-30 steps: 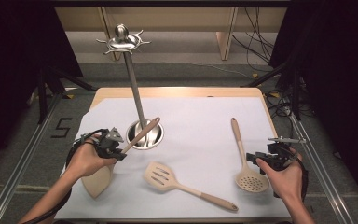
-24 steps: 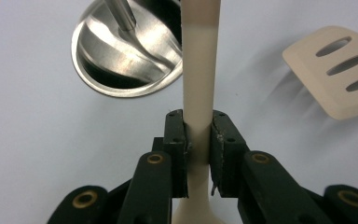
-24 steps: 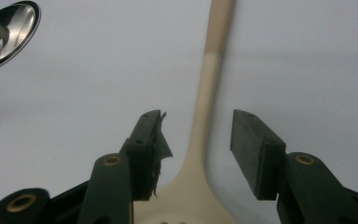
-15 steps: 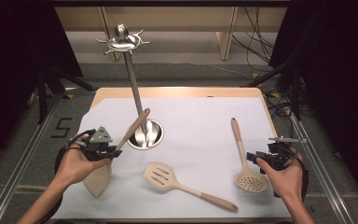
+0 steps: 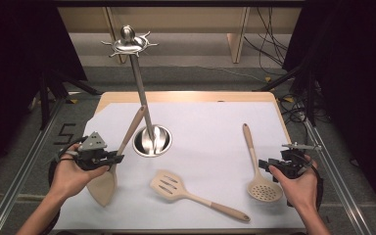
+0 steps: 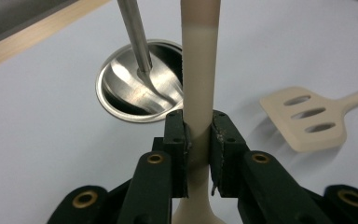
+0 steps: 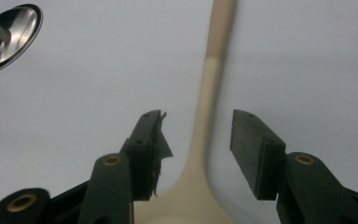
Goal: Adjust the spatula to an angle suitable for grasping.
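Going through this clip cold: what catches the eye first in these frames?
The tall steel utensil stand rises from the white mat, its round base near the middle. At the left, the left claw is shut on the neck of a beige spoon, handle tilted up toward the stand's pole. At the right, the open right claw hovers over a skimmer; a slotted spatula lies between.

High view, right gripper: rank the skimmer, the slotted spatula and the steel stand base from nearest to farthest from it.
From the right gripper, at the table's right edge:
1. Skimmer: right beside it; its handle runs past the open fingers.
2. Slotted spatula: mid-table, near the front edge.
3. Stand base: left of centre, close to the spatula held by the left gripper.
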A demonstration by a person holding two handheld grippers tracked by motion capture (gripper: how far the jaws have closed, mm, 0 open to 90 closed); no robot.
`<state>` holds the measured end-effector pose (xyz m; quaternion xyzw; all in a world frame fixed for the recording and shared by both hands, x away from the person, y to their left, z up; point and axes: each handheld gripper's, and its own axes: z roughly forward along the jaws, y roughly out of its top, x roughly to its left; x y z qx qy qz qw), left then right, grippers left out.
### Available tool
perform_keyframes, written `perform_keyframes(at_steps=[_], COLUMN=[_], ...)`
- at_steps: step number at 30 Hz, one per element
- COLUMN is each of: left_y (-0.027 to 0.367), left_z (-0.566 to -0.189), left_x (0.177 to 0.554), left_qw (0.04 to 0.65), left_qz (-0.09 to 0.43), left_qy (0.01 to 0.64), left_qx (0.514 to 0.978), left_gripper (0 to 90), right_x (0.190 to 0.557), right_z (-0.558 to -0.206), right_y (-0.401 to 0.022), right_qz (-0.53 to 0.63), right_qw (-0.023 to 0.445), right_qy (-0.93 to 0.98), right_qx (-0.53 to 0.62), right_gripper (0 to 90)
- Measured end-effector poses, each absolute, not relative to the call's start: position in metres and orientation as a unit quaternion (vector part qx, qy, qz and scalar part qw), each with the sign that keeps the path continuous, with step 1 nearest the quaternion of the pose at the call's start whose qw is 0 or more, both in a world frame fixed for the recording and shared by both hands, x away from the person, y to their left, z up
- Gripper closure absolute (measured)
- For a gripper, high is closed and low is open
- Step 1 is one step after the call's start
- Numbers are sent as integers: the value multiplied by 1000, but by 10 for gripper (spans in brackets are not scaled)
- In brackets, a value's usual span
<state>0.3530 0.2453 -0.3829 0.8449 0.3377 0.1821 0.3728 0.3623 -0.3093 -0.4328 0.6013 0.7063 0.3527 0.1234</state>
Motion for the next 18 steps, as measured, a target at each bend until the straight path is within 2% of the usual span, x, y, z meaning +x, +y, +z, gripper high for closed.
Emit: perform_keyframes(at_steps=[7,10,18], left_y=[249,250,256], left_z=[-379,-378,-375], left_x=[346,344,339], left_qw=[403,426,440], left_qz=[211,217,235], left_qy=[362,374,383], left_qx=[814,795,777], left_gripper=[779,779,779], right_x=[360,361,362], right_z=[-429,-430,-431], right_y=[-307,-307,-307], right_qz=[349,349,351], right_qw=[104,109,116], right_qy=[696,697,697], right_qx=[618,618,614], right_gripper=[541,541,541])
